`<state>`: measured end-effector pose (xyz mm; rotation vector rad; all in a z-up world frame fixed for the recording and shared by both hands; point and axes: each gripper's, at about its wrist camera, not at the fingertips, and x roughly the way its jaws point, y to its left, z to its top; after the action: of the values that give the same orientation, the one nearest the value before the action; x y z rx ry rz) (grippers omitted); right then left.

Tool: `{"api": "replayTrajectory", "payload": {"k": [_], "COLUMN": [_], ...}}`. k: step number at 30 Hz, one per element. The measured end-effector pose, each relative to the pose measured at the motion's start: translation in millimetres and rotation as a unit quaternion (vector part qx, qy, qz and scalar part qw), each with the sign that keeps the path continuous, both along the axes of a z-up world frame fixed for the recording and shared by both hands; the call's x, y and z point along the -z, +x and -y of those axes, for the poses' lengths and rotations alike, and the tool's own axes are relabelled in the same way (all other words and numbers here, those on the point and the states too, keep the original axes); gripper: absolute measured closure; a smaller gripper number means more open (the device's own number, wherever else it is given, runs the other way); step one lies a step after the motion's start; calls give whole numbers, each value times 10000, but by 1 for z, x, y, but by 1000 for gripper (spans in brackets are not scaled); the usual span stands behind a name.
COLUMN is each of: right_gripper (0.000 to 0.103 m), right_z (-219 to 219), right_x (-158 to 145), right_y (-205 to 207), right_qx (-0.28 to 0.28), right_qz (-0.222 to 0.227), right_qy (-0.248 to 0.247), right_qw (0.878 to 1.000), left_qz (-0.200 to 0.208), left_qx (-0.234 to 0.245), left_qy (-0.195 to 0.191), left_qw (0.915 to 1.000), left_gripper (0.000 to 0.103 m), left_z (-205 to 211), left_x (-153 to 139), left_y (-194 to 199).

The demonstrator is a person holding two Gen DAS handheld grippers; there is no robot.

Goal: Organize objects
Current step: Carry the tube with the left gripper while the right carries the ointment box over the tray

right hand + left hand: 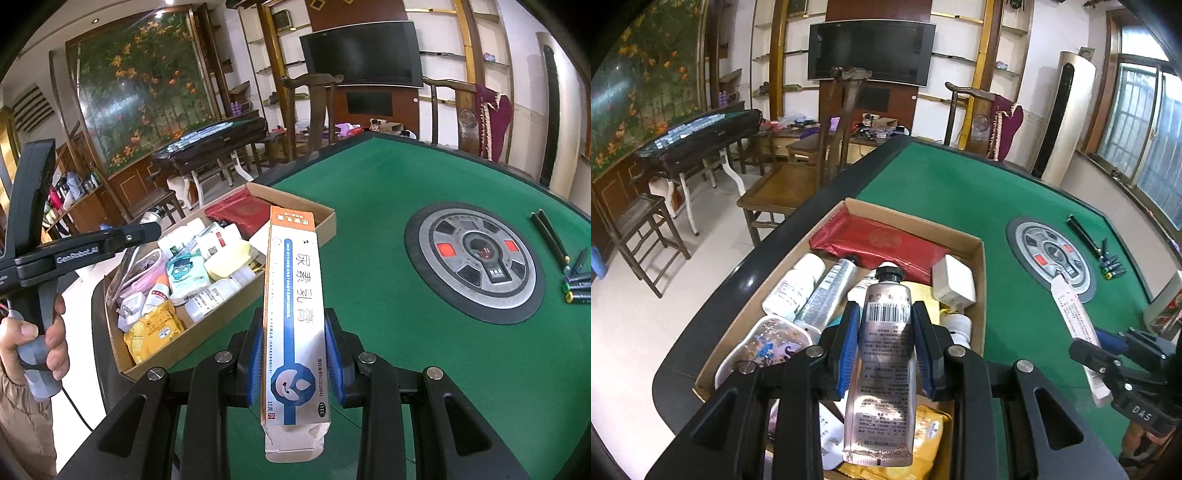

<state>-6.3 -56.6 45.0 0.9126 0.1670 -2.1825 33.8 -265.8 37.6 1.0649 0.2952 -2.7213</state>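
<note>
Left gripper point(886, 343): its blue-padded fingers are clamping a cream tube point(882, 354) by its sides, above the near end of the cardboard box point(979, 295).
Cream tube: pinkish-silver and glossy, it is showing a black screw cap pointing away from the camera, a barcode under the cap, blocks of small print and a flat crimped end nearest the lens.
Right gripper point(293, 354): its blue pads are pressing on both long sides of an ointment carton point(293, 314), above the green table point(406, 177) just beside the box.
Ointment carton: long, slim and white with orange edges, it is carrying a blue stripe, large dark Chinese characters and a round blue emblem; the flap at its near end is hanging open.
Cardboard box: shallow and open-topped, it is sitting at the table's left edge, crowded with a red pouch point(879, 240), white bottles point(798, 284), a second silver tube point(827, 295), a white adapter point(955, 282) and a yellow packet point(155, 332).
Table centre: a round grey panel point(474, 262) with red squares is lying flush in the felt.
Far right of table: black pens point(550, 236) and small batteries point(580, 286) are lying near the panel.
Person's hand point(33, 343): it is gripping the left tool's grey handle, seen from the right wrist view.
</note>
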Motion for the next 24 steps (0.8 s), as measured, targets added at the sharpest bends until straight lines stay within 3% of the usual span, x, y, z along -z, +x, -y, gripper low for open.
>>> {"api": "replayTrajectory", "payload": {"k": [16,24], "right_gripper": [71,71], "right_z": [35,58], "right_x": [-21,-15], "right_y": [-11,-50], "right_qx": [-292,-382], "right_qz": [-246,-2], "right_qy": [119,328], "right_qw": [9992,9987], "left_qz": [27,88], "left_qx": [-13,-89], "left_qy": [15,174], "left_qw": [10000,9998], "left_gripper": [75,75], "left_z": [4,22], "left_x": [3,11], "left_y": [-4,-7]}}
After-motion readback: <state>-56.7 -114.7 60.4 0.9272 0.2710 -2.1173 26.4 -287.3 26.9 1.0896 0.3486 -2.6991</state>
